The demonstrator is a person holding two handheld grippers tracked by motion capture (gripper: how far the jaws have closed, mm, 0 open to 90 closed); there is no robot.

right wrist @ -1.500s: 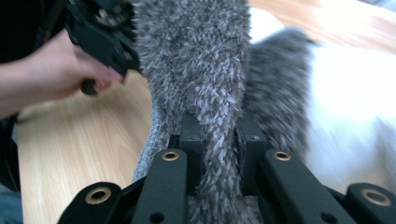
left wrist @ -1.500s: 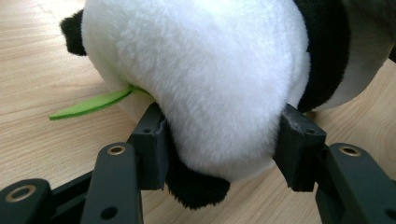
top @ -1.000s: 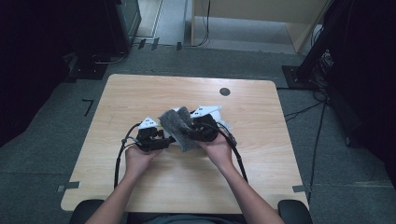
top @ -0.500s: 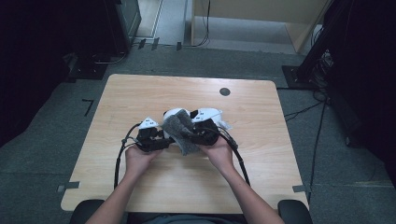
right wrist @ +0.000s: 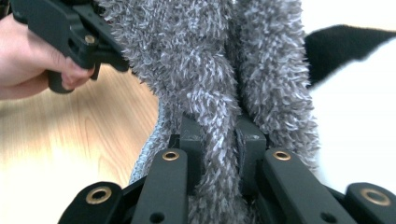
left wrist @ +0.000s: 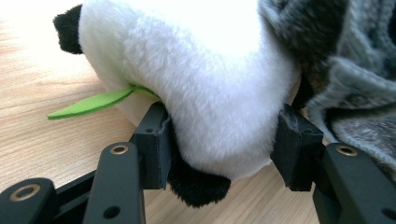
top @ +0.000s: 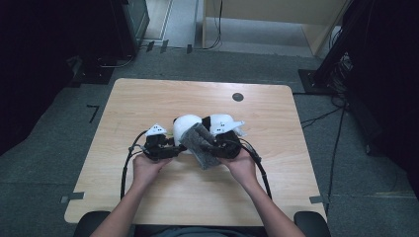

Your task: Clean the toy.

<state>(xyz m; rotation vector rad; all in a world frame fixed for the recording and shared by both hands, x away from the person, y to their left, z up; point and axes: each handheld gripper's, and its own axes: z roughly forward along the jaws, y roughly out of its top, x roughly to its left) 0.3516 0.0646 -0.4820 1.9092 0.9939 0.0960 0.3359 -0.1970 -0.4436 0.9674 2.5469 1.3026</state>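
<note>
A white plush toy (top: 184, 127) with black patches and a green felt leaf (left wrist: 88, 105) lies at the middle of the wooden table (top: 148, 98). My left gripper (top: 170, 148) comes at it from the left, and both pads press into its white fur (left wrist: 210, 93). A grey fuzzy cloth (top: 200, 144) is draped against the toy's right side. My right gripper (top: 217, 148) is shut on a fold of that cloth (right wrist: 205, 84). The left gripper (right wrist: 65, 32) and its hand appear at the top left of the right gripper view.
A round black grommet (top: 237, 97) sits near the table's far edge. Black cables (top: 126, 165) trail from both grippers back toward the person. Dark floor, stands and cabinets surround the table.
The right gripper has drawn the grey cloth down and toward the person, uncovering the toy's white top. The left gripper has kept still on the toy.
</note>
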